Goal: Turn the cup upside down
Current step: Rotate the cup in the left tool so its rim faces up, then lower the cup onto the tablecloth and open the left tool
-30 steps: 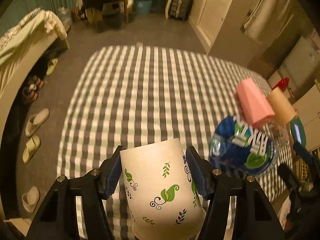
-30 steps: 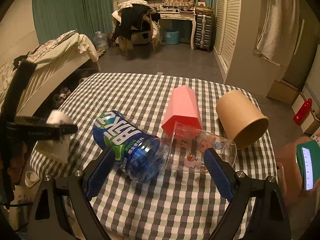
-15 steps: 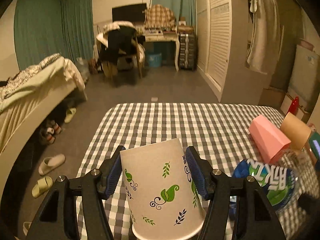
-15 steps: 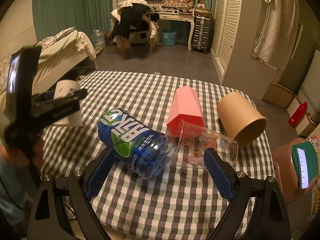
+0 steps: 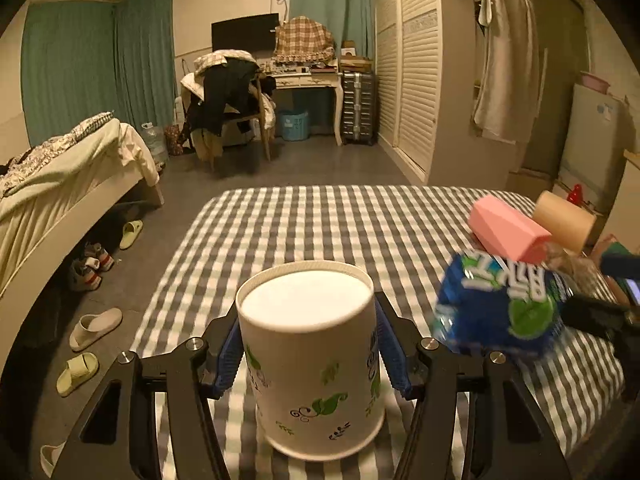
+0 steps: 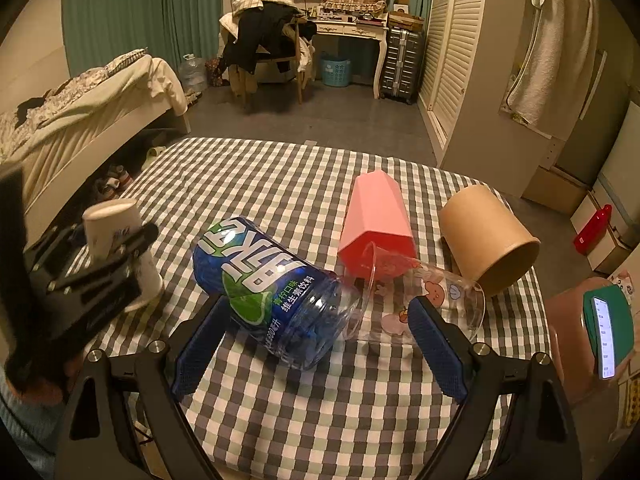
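A white paper cup with green leaf prints (image 5: pixel 316 356) stands upside down, its flat base up and its rim at the checked tablecloth (image 5: pixel 320 216). My left gripper (image 5: pixel 310 344) is shut on it, blue pads on both sides. In the right wrist view the cup (image 6: pixel 116 240) shows at the table's left edge, held by the left gripper. My right gripper (image 6: pixel 316 340) is open and empty, hovering near the front edge over a blue bottle and a clear cup.
A blue plastic bottle (image 6: pixel 272 288), a clear printed cup (image 6: pixel 416 300), a pink cup (image 6: pixel 376 216) and a brown paper cup (image 6: pixel 488 240) lie on their sides at the table's right half. A phone (image 6: pixel 606 332) is at the far right. A bed (image 5: pixel 60 184) stands left.
My left gripper has tilted and lowered the paper cup so its base faces up and its rim sits at the cloth. The right gripper has stayed almost still.
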Motion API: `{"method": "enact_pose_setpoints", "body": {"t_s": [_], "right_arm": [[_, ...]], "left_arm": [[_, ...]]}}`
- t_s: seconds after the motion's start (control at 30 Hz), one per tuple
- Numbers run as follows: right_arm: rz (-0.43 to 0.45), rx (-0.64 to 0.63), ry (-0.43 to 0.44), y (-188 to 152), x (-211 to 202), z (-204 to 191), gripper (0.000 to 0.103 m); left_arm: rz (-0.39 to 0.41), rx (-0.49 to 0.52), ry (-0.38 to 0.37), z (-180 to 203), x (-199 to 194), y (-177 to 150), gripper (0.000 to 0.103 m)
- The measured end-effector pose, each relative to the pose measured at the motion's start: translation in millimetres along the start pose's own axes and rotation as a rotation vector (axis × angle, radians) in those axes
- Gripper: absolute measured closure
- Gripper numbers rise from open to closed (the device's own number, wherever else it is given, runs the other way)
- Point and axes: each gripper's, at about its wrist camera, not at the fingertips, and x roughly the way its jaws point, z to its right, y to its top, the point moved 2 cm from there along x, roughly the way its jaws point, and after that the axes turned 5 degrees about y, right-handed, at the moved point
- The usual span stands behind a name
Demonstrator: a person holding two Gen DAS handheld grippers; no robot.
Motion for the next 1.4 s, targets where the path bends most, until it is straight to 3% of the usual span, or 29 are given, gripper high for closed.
{"method": "enact_pose_setpoints", "body": {"t_s": [0.37, 0.43, 0.5, 0.67, 1.0, 1.4], "right_arm": [[0.0, -0.011, 0.0, 0, -4, -8, 0.013], [0.006, -0.012, -0.003, 0, -8, -8, 0.013], [0.013, -0.01, -0.01, 0, -12, -7, 0.013], [0.019, 0.002, -0.005, 0, -20, -8, 0.013], [0.087, -0.005, -0.029, 6, -49, -14, 0.013], [0.203, 0.029, -0.046, 23, -84, -28, 0.013]], "left_arm": [[-0.044, -0.017, -0.038, 0, -7, -11, 0.042], [-0.042, -0.023, -0.033, -1, -8, -10, 0.039], [-0.049, -0.023, -0.038, -2, -9, -9, 0.026], [-0.034, -0.02, -0.043, -2, -15, -4, 0.021], [0.022, -0.077, -0.101, -16, -36, 30, 0.021], [0.044, -0.09, -0.044, -62, -77, 51, 0.021]]}}
